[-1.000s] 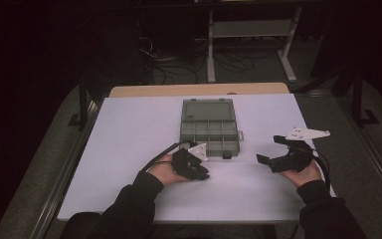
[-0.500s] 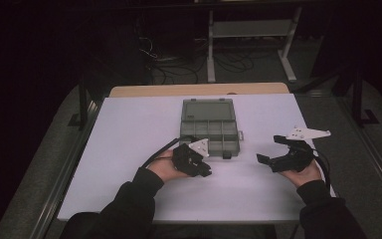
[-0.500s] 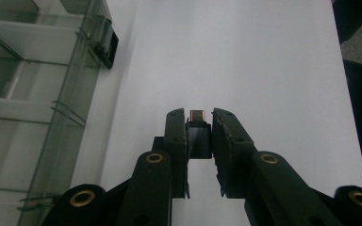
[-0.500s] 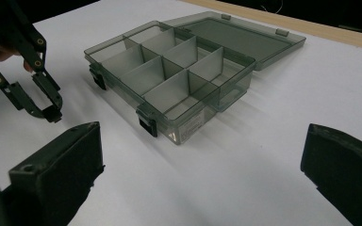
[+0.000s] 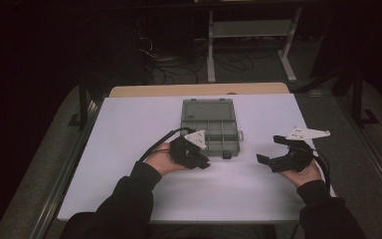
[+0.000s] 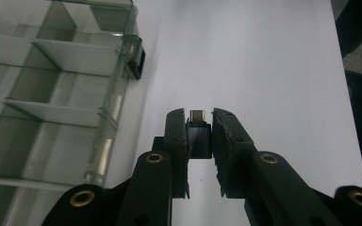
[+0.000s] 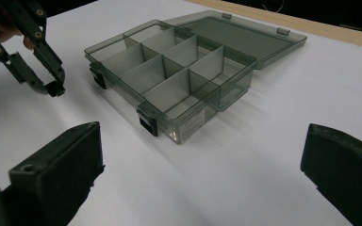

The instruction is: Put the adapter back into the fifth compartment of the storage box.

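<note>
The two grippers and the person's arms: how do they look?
Both grippers, left and right, are black, each topped by a grey three-cornered plate. Brass-coloured rivets dot the left claw's linkage. A black cable trails from it. The sleeves are dark.

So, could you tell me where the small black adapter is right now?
The small black adapter is clamped in the left gripper, just above the white table, beside the organizer box near its front latch.

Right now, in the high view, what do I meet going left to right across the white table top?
Left gripper shut on a small black adapter → open compartment box → right gripper, fingers apart.
</note>
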